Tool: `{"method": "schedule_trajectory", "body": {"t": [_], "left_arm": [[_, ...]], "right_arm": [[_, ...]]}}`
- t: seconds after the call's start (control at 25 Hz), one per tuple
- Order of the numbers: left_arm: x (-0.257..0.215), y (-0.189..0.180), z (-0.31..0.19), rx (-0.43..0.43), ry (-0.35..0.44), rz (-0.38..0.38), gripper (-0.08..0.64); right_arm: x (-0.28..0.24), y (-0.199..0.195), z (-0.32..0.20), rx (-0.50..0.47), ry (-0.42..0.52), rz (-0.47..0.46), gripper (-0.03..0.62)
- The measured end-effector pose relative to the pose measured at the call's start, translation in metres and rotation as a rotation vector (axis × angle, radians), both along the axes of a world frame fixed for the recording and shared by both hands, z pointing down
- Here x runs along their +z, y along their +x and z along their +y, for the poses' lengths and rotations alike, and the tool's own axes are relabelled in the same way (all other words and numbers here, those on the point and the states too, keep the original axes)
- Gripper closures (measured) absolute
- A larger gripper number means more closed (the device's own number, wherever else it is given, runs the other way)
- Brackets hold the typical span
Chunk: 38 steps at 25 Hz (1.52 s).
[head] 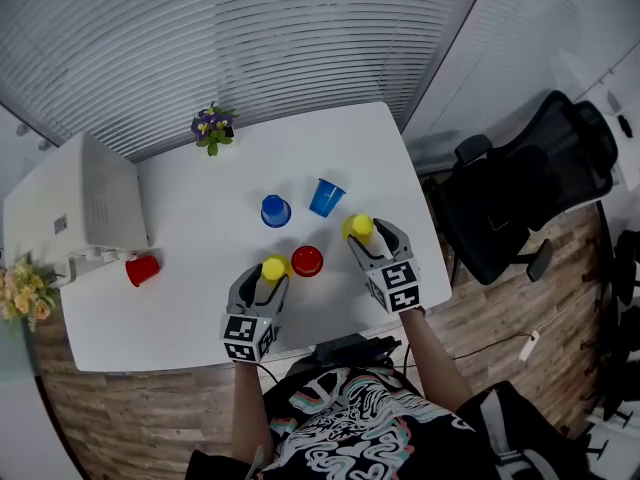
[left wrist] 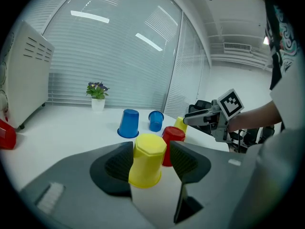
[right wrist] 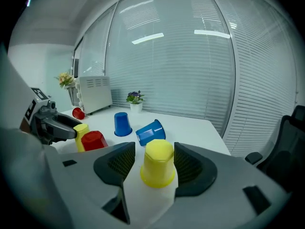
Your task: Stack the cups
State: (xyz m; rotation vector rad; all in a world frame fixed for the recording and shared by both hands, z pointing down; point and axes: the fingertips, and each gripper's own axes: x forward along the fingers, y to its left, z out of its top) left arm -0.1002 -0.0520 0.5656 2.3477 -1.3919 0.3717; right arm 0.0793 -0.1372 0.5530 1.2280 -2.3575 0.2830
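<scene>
Cups: left gripper [head: 272, 271] clamps the left yellow cup [left wrist: 147, 161] and right gripper [head: 362, 230] clamps the right yellow cup [right wrist: 158, 163]. The red cup [head: 307, 261] stands between them. Beyond the red cup are a standing blue cup [head: 275, 211] and a tipped blue cup [head: 326, 197].

White table [head: 190, 288], scattered cups [head: 275, 210] (blue one [head: 326, 197] toppled)

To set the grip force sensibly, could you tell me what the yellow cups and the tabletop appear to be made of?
Left yellow cup and right yellow cup: probably thin plastic, given the opaque, even colour, faceted bases and soft sheen. Tabletop: smooth white surface, faintly glossy, likely laminate; its core cannot be told.
</scene>
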Motion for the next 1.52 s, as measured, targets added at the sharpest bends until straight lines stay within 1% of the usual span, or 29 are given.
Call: {"method": "schedule_trajectory", "body": {"t": [0.2, 0.24, 0.32, 0.52, 0.64, 0.92, 1.12, 1.52], "left_arm": [[0.001, 0.002, 0.004, 0.019, -0.006, 0.017, 0.313], [0.001, 0.001, 0.004, 0.019, -0.005, 0.015, 0.311], [0.003, 0.001, 0.005, 0.019, -0.002, 0.009, 0.311], [0.0, -0.001, 0.005, 0.01, 0.002, 0.012, 0.311], [0.0, -0.004, 0.006, -0.002, 0.005, 0.015, 0.311], [-0.005, -0.005, 0.006, -0.015, 0.015, 0.022, 0.311], [-0.005, -0.004, 0.007, -0.017, 0.016, 0.021, 0.311], [-0.003, -0.001, 0.008, -0.003, 0.007, 0.015, 0.311]], "right_arm": [[0.009, 0.006, -0.005, 0.037, -0.03, -0.003, 0.361], [0.011, 0.006, -0.006, 0.036, -0.035, 0.001, 0.367], [0.013, 0.007, -0.007, 0.032, -0.039, 0.01, 0.4], [0.007, 0.007, -0.003, 0.03, -0.02, 0.012, 0.388], [0.003, 0.001, 0.006, 0.003, -0.015, 0.005, 0.388], [0.006, -0.018, 0.031, -0.071, -0.038, -0.01, 0.388], [0.013, -0.024, 0.042, -0.09, -0.062, -0.019, 0.388], [0.012, -0.033, 0.046, -0.127, -0.077, -0.028, 0.387]]}}
